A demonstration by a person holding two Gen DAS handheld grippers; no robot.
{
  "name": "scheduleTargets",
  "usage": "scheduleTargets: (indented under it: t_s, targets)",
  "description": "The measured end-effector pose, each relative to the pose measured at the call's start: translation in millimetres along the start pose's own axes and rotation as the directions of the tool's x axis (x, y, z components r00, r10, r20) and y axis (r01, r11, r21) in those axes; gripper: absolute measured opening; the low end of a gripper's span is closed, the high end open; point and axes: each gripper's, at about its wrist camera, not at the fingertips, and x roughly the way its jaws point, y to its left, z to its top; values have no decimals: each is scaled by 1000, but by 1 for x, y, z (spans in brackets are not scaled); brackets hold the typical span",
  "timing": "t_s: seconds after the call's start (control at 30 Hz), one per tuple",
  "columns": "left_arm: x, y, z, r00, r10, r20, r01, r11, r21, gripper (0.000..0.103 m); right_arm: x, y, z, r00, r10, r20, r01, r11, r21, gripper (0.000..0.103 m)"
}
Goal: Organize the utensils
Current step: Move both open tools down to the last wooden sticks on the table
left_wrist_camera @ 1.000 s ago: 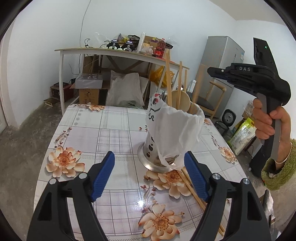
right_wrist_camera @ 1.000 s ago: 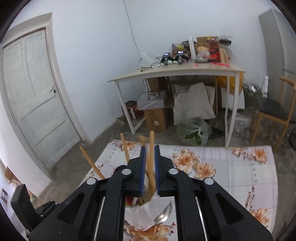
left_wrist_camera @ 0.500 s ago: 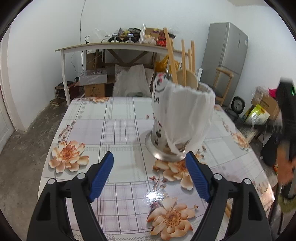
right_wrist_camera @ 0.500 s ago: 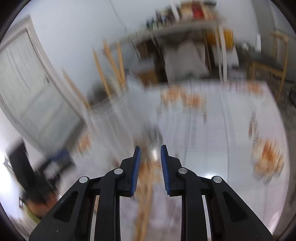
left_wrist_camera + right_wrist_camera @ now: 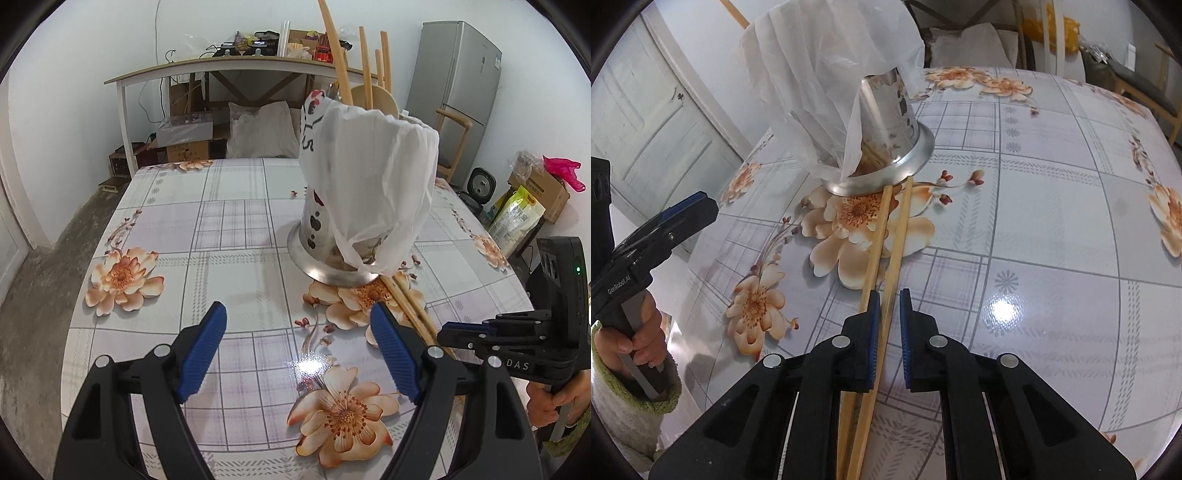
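A steel utensil holder (image 5: 317,229) (image 5: 890,107), draped in a white plastic bag (image 5: 373,166), stands on the floral table. Several chopsticks (image 5: 334,48) and a wooden spoon (image 5: 373,98) stick up out of it. Two loose chopsticks (image 5: 882,229) (image 5: 410,306) lie on the table, their tips at the holder's base. My right gripper (image 5: 889,293) is low over them. Its jaws are closing around the right-hand chopstick, with a narrow gap still showing at the pads. My left gripper (image 5: 297,308) hangs open and empty over the table, in front of the holder.
The floral tablecloth (image 5: 229,221) covers a rounded table. A white desk (image 5: 207,70) piled with clutter stands behind it, with boxes and bags underneath. A fridge (image 5: 458,85) and a wooden chair (image 5: 452,140) are at the back right, and a door (image 5: 646,122) is on the far side.
My right gripper came down from above the holder, where it held a chopstick, to the loose chopsticks on the table. My left gripper sank a little toward the table.
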Motion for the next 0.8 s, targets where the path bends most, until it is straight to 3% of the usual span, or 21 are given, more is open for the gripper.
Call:
scheduleTargets:
  t_s: [0.2, 0.53, 0.8]
  targets:
    - [2, -5, -1, 1000, 2, -10, -2, 1000, 6, 78, -1, 2, 3, 1000, 15, 8, -15, 1000, -10, 8]
    - [9, -23, 0, 999, -30, -31, 31, 999, 29, 78, 0, -1, -3, 996, -84, 14, 84, 996, -28, 5]
    - [39, -66, -7, 977, -163, -138, 175, 981, 78, 78, -19, -39, -15, 988, -152, 32, 148, 984, 102, 5]
